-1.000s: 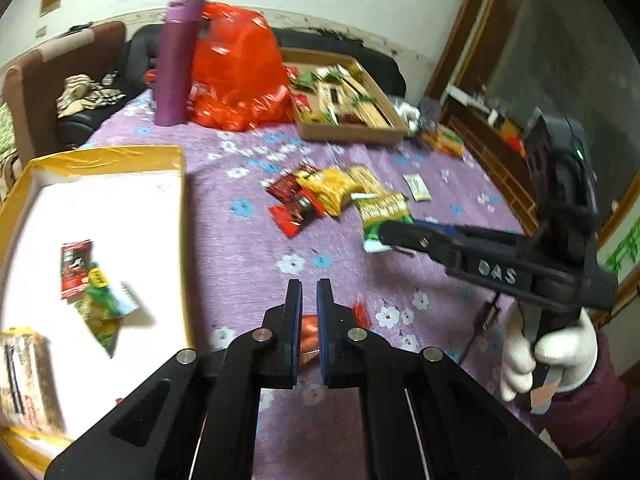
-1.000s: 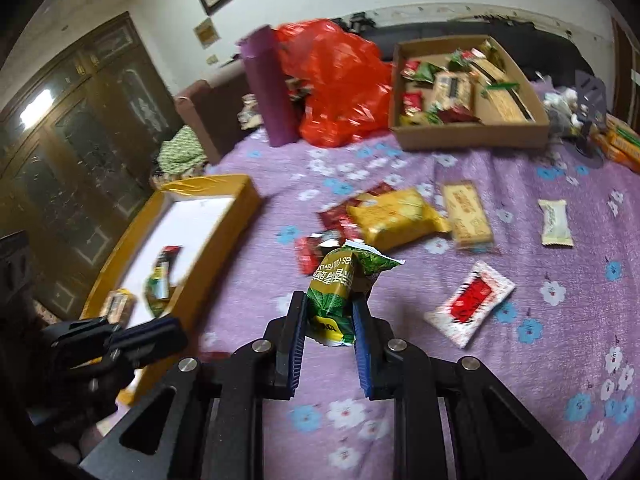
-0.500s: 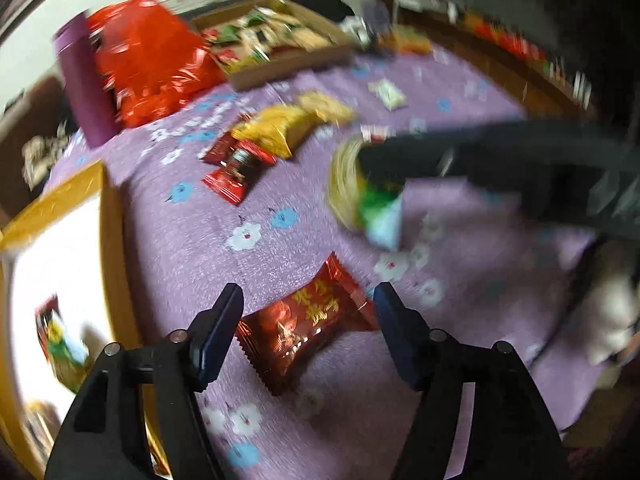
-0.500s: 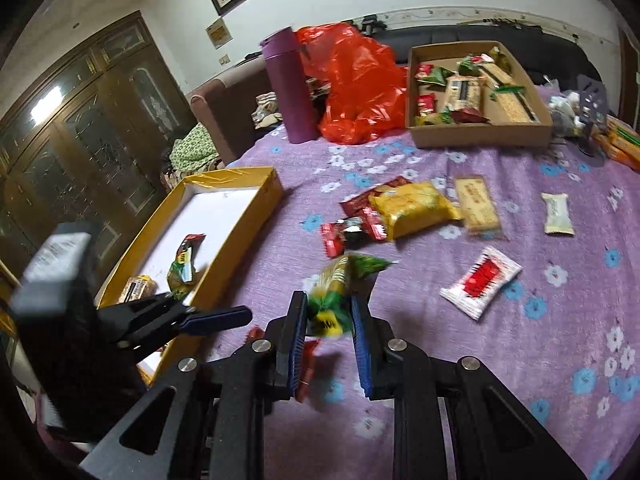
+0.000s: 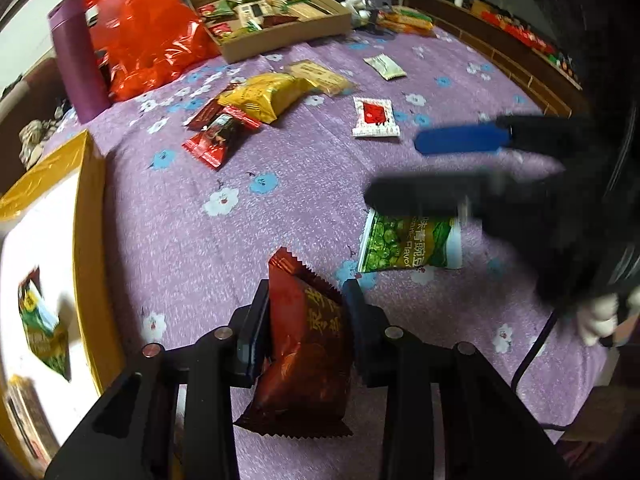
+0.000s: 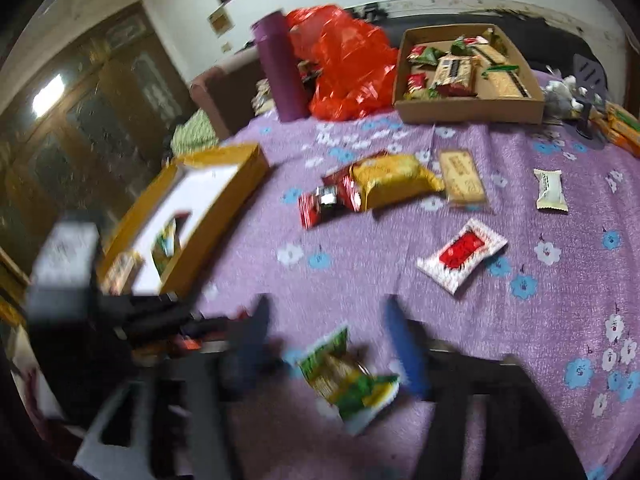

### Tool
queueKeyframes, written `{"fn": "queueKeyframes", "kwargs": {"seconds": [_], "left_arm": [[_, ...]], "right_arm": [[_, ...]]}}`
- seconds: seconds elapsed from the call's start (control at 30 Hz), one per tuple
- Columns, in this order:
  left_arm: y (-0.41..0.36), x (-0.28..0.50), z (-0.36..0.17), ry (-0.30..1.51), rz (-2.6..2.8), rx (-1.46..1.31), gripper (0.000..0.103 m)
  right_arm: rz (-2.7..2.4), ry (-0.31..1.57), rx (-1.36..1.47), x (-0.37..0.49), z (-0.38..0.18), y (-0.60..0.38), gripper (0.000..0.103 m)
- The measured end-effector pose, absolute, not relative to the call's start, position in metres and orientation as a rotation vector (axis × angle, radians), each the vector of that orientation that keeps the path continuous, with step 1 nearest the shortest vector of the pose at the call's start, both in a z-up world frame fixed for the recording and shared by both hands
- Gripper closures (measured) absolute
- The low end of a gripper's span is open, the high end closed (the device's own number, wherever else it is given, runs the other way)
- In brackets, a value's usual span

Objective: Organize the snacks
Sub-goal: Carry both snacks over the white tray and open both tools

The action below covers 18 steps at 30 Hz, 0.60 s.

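A dark red snack packet (image 5: 304, 360) stands on edge between the fingers of my left gripper (image 5: 306, 300). Its jaws are closing and both pads press the packet's sides. My right gripper (image 6: 326, 312) is opening, with its blue-padded fingers (image 5: 460, 140) well apart. A green pea packet (image 6: 348, 376) lies loose on the purple flowered cloth under those fingers, touching neither; the left wrist view shows the same green packet (image 5: 408, 244) flat on the cloth. The right wrist view is blurred. The yellow-rimmed white tray (image 5: 90, 216) at the left holds a few packets.
Loose snacks lie mid-table: a yellow packet (image 5: 268, 94), red packets (image 5: 216, 136), a white-and-red packet (image 5: 374, 118), a tan bar (image 5: 320, 76). A cardboard box (image 5: 288, 40) of snacks, a red plastic bag (image 5: 148, 40) and a purple flask (image 5: 76, 60) stand at the back.
My left gripper opened around the red packet, then closed on it. My right gripper opened and the green packet dropped from it onto the cloth.
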<state>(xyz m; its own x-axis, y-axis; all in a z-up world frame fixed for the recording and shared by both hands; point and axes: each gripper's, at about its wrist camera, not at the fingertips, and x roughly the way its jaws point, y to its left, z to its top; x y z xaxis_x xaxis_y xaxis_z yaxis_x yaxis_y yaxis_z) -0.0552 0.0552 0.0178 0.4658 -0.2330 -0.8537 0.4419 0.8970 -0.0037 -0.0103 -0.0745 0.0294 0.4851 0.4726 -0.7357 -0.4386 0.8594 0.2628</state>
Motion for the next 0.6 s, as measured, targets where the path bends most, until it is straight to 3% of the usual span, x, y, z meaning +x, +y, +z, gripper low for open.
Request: {"fn": "queueKeyframes", "kwargs": {"seconds": [0.23, 0.27, 0.3, 0.33, 0.37, 0.47, 0.6], "left_arm": [[0.078, -0.066, 0.029, 0.967, -0.415, 0.103, 0.071], [0.082, -0.068, 0.032, 0.957, -0.409, 0.097, 0.071], [0.087, -0.07, 0.036, 0.945, -0.404, 0.088, 0.071], [0.091, -0.072, 0.04, 0.936, -0.401, 0.078, 0.071], [0.098, -0.075, 0.045, 0.922, -0.399, 0.06, 0.071], [0.117, -0.078, 0.061, 0.887, -0.382, 0.017, 0.071], [0.158, -0.08, 0.08, 0.849, -0.351, -0.053, 0.071]], "right_arm": [[0.559, 0.943, -0.103, -0.021, 0.003, -0.06, 0.03], [0.557, 0.949, -0.105, -0.021, 0.0, -0.059, 0.033], [0.542, 0.953, -0.108, -0.021, -0.003, -0.059, 0.047], [0.528, 0.937, -0.114, -0.022, -0.002, -0.06, 0.052], [0.539, 0.946, -0.099, -0.022, -0.001, -0.06, 0.063], [0.541, 0.935, -0.078, -0.026, 0.004, -0.06, 0.07], [0.544, 0.899, -0.056, -0.028, 0.021, -0.054, 0.07]]}}
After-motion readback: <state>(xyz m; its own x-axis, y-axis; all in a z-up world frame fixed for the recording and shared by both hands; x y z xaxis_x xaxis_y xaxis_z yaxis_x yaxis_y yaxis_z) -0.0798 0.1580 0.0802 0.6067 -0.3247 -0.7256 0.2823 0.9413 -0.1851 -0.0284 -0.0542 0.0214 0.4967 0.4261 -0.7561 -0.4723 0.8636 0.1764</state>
